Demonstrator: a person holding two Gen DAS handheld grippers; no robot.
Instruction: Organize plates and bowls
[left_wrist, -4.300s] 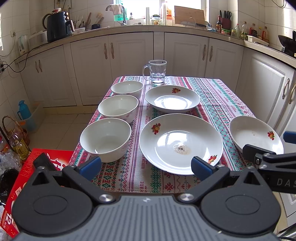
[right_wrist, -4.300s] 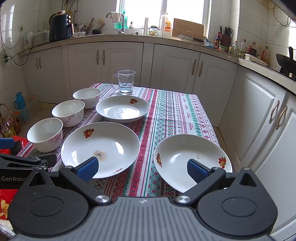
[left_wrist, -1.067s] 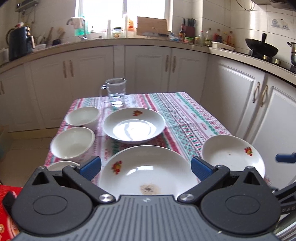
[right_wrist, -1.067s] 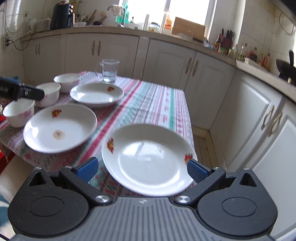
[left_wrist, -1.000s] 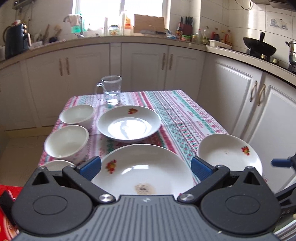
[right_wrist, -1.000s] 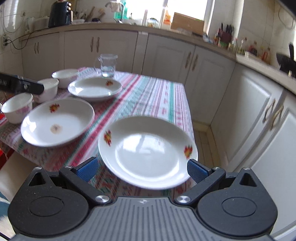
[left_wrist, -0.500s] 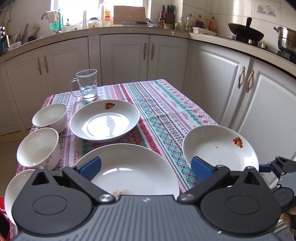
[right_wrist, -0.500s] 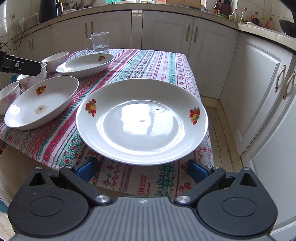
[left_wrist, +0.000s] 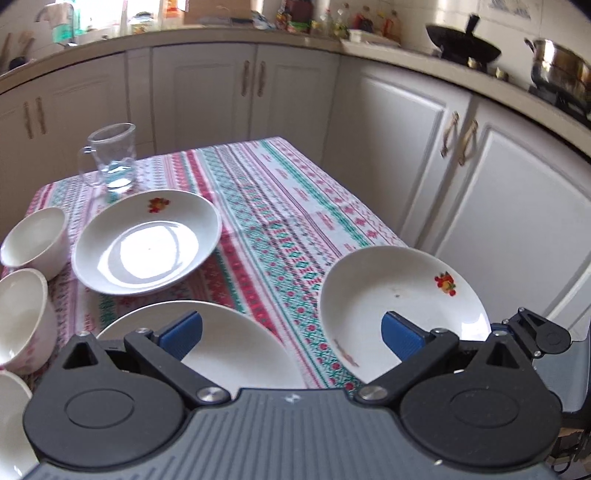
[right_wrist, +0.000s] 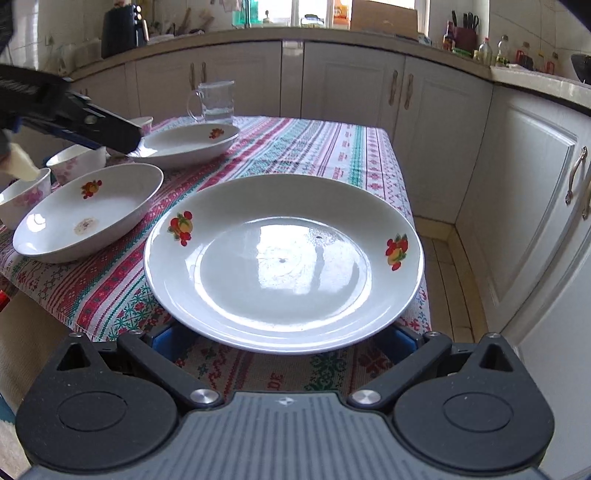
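right hand-held gripper (right_wrist: 284, 338) fingertips hidden under plate (right_wrist: 282, 258), grip perhaps unclear

Both grippers are hovering level, fingers spread wide.

The left gripper (left_wrist: 291, 334) is reaching forward with its blue-padded fingers (left_wrist: 181, 332) parted and gripping nothing; seen from the right wrist, it is stretching in from the left side. The right gripper (right_wrist: 284, 341) is sitting low, its fingers (right_wrist: 162, 341) splayed far apart and mostly hidden, nothing pinched between them.
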